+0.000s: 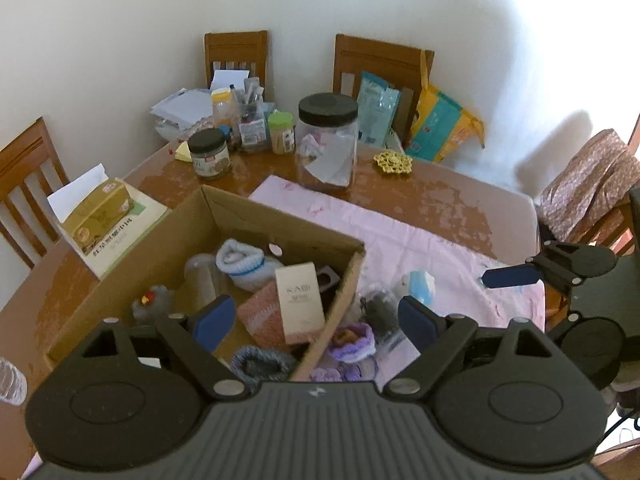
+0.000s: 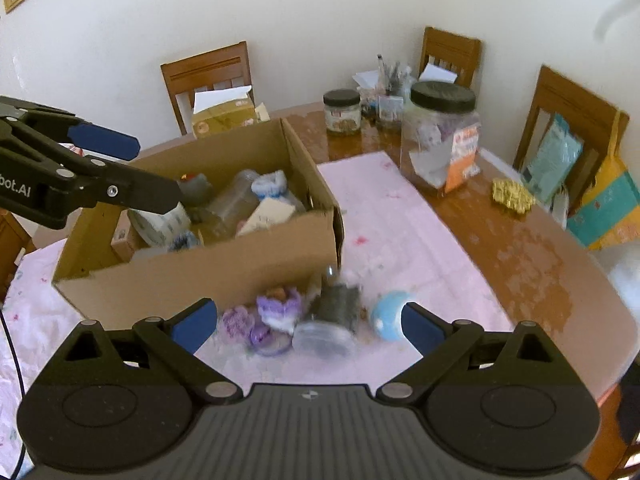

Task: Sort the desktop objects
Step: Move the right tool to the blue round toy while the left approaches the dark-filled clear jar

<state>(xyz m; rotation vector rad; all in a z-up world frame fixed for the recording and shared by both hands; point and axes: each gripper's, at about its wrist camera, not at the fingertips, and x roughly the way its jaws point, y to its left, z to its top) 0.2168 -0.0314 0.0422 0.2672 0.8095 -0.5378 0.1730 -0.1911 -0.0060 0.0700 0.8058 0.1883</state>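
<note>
Right tongs (image 2: 308, 326) spread wide and empty over the loose pile.

Just beyond them lie a purple knit piece (image 2: 280, 308), a dark jar (image 2: 338, 304) and a blue ball (image 2: 387, 316) on the pink cloth (image 2: 400, 232), beside the cardboard box (image 2: 224, 268). Left tongs (image 1: 316, 320), also wide and empty, hover over the box. Likely step: picking the next item; lower and close.

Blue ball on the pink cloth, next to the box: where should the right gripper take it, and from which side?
Grip the blue ball across its widest middle, coming down from above. It is round, so any lower or higher pinch would likely squeeze it out. The right gripper is open, and the ball lies close to its right finger, so shift right first.
</note>
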